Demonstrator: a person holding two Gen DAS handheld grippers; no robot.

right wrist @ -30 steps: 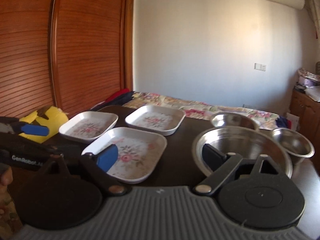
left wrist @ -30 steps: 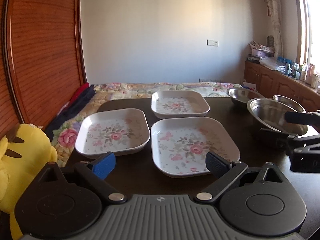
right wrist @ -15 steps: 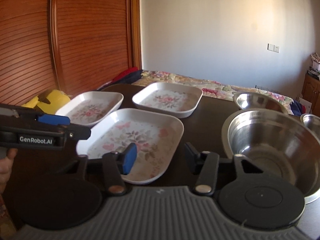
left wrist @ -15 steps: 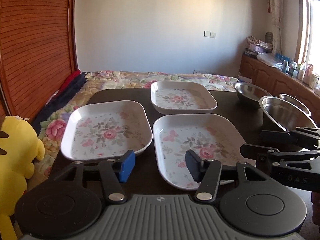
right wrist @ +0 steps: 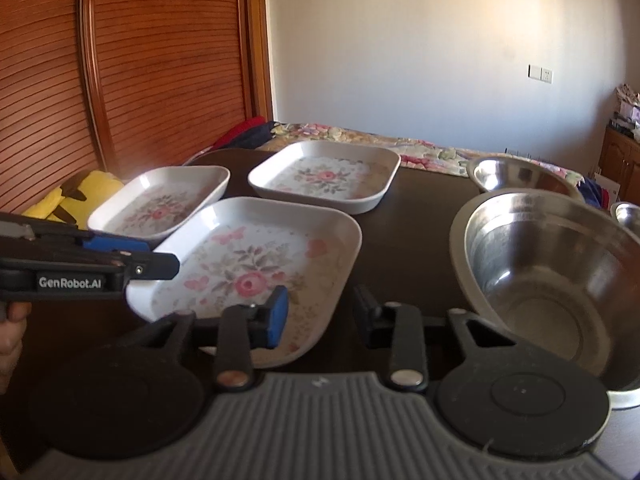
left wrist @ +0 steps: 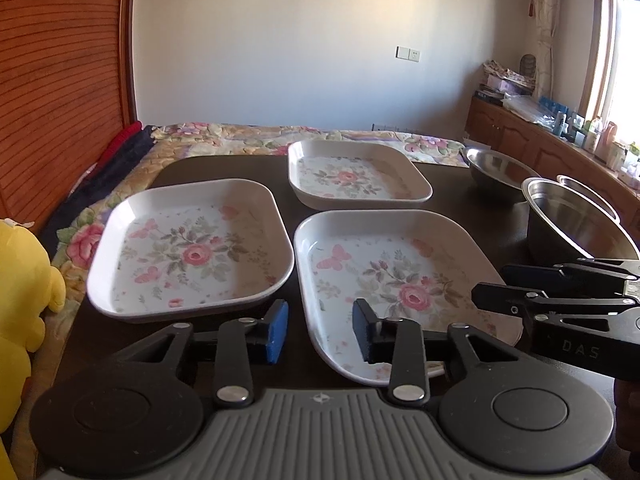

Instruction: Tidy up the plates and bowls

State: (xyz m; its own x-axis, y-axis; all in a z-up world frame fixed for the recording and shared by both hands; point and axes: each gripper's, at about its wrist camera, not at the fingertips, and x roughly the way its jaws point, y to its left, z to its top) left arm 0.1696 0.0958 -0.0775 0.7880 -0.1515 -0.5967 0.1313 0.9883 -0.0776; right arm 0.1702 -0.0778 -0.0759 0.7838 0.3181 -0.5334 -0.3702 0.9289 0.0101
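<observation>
Three floral plates are set on the dark surface (left wrist: 224, 168). The nearest floral plate (left wrist: 396, 280) is straddled by neither tool: the left tool (left wrist: 320, 330) and right tool (right wrist: 320, 312), jaws just narrowed, are held empty above its near edge, steel bowls (right wrist: 548, 280) to its right.

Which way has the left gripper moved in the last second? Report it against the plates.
Yes. The left gripper has moved forward toward the plates, which look larger and nearer; its jaws have just been closing on nothing.
</observation>
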